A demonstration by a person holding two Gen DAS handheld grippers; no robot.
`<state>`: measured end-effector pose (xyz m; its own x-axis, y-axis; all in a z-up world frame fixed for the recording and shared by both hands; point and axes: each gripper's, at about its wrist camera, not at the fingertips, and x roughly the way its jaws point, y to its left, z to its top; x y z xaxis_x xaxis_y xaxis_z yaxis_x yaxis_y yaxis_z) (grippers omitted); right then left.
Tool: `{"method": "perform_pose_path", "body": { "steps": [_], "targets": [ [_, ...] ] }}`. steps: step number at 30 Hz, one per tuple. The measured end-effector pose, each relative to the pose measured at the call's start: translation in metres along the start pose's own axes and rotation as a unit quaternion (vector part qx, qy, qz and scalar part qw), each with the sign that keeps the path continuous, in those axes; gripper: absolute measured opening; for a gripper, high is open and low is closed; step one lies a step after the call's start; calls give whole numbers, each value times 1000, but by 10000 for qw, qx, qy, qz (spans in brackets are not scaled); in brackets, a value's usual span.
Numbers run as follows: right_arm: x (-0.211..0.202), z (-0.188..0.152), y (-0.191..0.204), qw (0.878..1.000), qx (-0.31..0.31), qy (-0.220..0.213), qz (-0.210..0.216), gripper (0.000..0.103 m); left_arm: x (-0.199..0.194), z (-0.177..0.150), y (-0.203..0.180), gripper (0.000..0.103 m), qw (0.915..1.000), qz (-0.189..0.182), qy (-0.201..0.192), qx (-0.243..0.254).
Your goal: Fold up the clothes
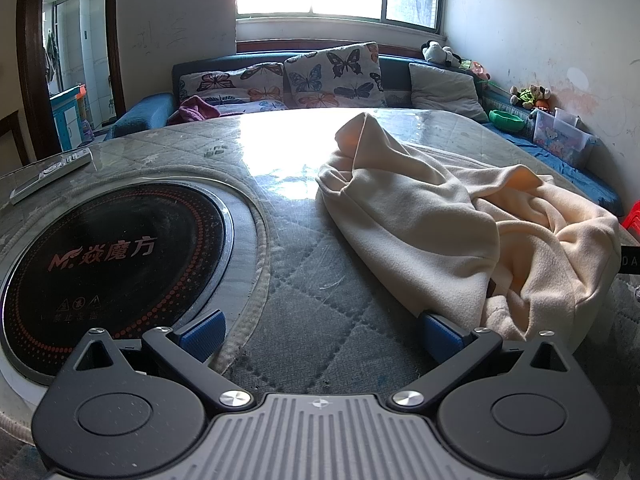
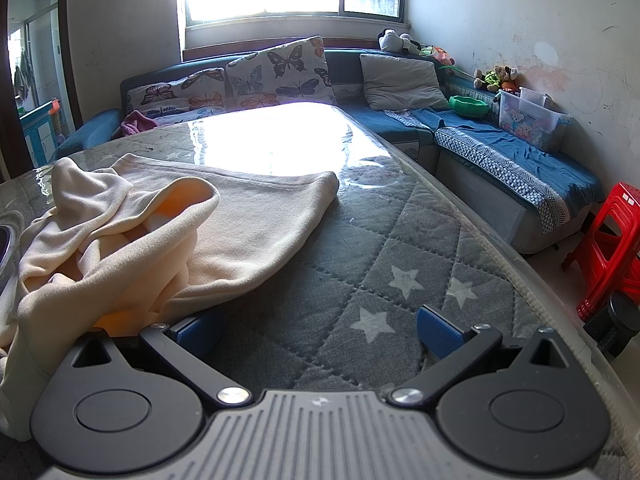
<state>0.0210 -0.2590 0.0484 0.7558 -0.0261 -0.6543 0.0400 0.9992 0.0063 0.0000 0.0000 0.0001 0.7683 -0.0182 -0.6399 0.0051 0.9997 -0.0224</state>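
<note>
A cream fleece garment (image 1: 460, 224) lies crumpled on the glass-topped round table (image 1: 304, 280), which has a grey quilted cloth with stars under the glass. In the left wrist view it fills the right half, and my left gripper (image 1: 322, 334) is open over bare table, its right blue pad (image 1: 442, 334) close to the garment's near edge. In the right wrist view the same garment (image 2: 160, 232) spreads over the left half. My right gripper (image 2: 320, 334) is open above the starred cloth, with its left pad (image 2: 196, 334) beside the garment's edge. Nothing is between either pair of fingers.
A black induction hob (image 1: 108, 264) is set into the table's middle, and a remote control (image 1: 48, 174) lies at the far left. A blue corner sofa (image 2: 500, 148) with butterfly cushions (image 1: 332, 76) rings the table. A clear storage box (image 2: 532, 118) sits on it; a red stool (image 2: 608, 252) stands right.
</note>
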Motion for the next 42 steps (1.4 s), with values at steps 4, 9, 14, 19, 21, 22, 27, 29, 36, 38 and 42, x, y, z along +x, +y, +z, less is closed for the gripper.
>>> {"method": "perform_pose_path", "body": {
  "steps": [4,9,14,19,21,22,27,29,36,38,42],
  "targets": [
    [-3,-1,0,10000,-36,2,42,103,-1,1,0,103,10000,28,40,32],
    [-10,-7,0,9998,-128,-9,153,103,-2,2,-1,103,9999,63,89,71],
    [-16,-11,-1,9997,-136,-28,180,103,-2,1,-4,103,9998,176,88,-7],
    [-15,-11,1,9997,-151,-24,166,103,-2,1,-5,103,9997,221,69,-34],
    [-16,-11,-1,9997,-146,-15,178,103,-2,0,-6,103,9996,262,64,-38],
    [-16,-11,-2,9997,-136,-20,188,103,-3,0,-7,103,9996,279,64,-43],
    [-24,-15,-1,9995,-228,-34,213,103,-7,-1,-10,103,9993,350,95,-50],
    [-30,-18,0,9993,-280,-44,224,103,-9,-1,-10,103,9992,373,133,-73],
    [-53,-31,3,9989,-362,-123,262,103,-23,-6,-11,103,9986,389,249,-273],
    [-60,-32,3,9989,-358,-142,281,103,-29,-8,-12,103,9985,402,231,-286],
    [-74,-38,2,9988,-309,-215,310,103,-40,-11,-13,103,9983,455,215,-310]
  ]
}}
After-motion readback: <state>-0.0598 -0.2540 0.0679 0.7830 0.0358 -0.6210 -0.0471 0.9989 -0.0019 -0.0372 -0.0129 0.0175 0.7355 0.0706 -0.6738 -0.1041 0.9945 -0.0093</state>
